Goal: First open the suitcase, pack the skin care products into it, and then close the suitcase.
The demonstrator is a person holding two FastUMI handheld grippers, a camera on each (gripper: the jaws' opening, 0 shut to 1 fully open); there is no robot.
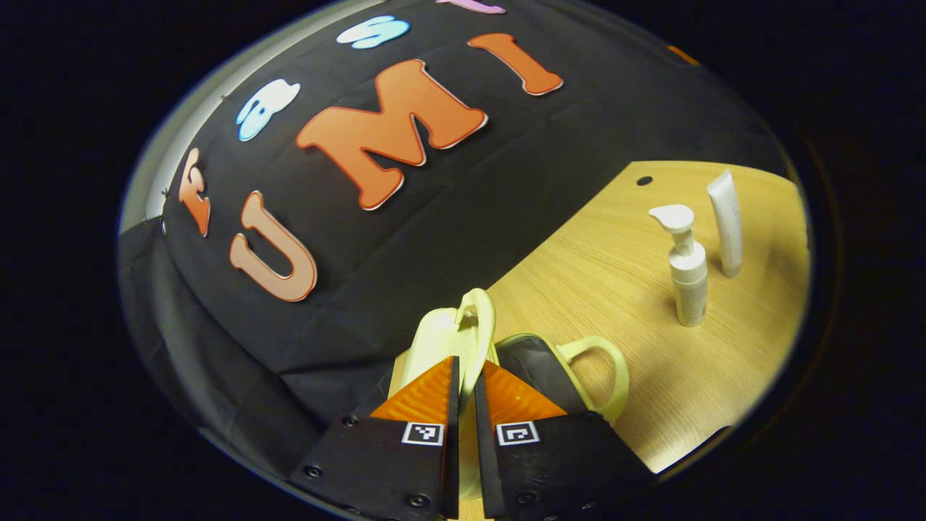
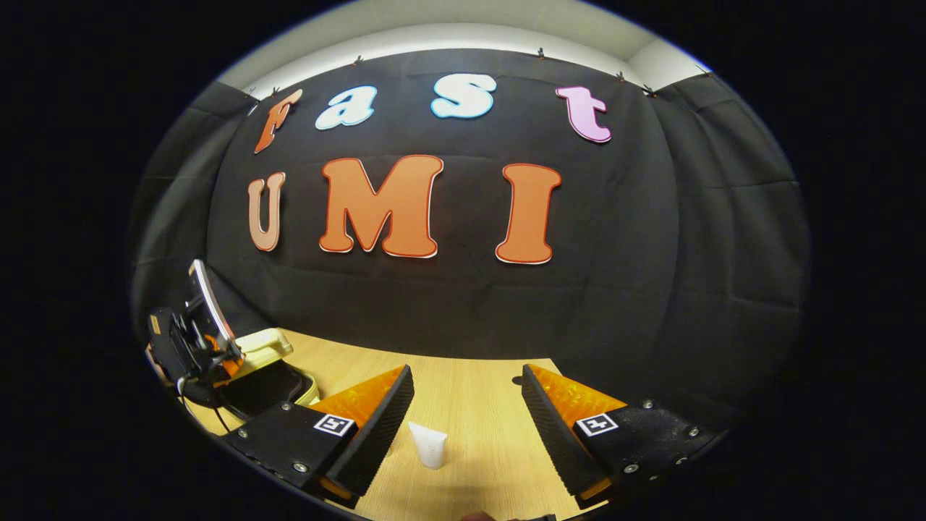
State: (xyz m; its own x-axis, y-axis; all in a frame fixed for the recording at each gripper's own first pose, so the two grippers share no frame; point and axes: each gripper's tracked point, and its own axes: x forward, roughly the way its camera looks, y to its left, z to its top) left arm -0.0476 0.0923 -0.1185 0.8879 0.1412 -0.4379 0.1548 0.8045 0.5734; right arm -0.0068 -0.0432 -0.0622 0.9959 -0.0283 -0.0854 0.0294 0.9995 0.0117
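Observation:
My left gripper is shut on the raised pale yellow lid of the small suitcase. The suitcase's dark inside and a loop handle lie just right of the lid. A white pump bottle and a white tube stand upright on the wooden table, farther right. My right gripper is open low over the table, and the white tube stands between its fingers, untouched. In the right gripper view the left gripper holds the lid above the suitcase's open inside at far left.
The black cloth wall rises directly behind the table's back edge. A small dark hole marks the table top near that edge. Bare wood stretches between the suitcase and my right gripper.

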